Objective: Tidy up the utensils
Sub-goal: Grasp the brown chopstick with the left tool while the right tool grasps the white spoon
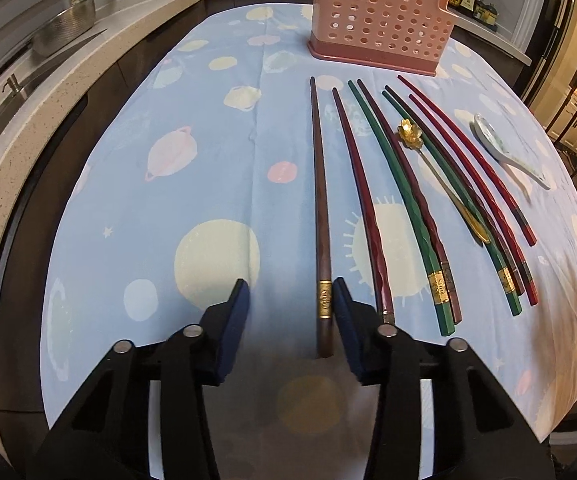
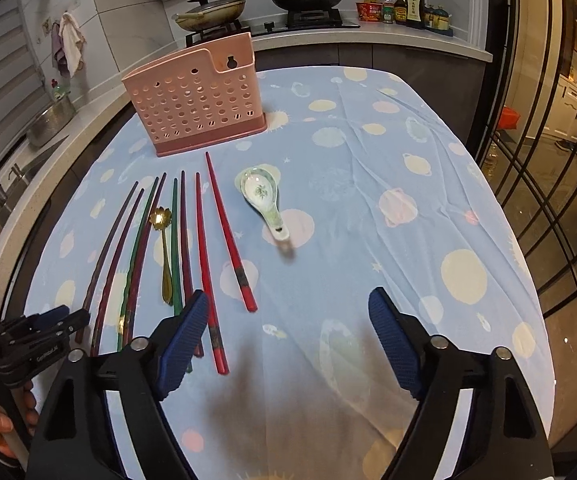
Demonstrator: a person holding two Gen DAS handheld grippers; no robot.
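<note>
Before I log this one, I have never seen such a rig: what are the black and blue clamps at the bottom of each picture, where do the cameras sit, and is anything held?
They are hand-held grippers, one in each of a person's hands; no robot arm. Each picture comes from a camera on one gripper, looking along its jaws. On the tablecloth lie chopsticks in a row, a gold spoon, a white spoon and a pink holder. The left gripper has its jaws around a brown chopstick, one pad beside it, not yet pinching. The right gripper is open and empty.
</note>
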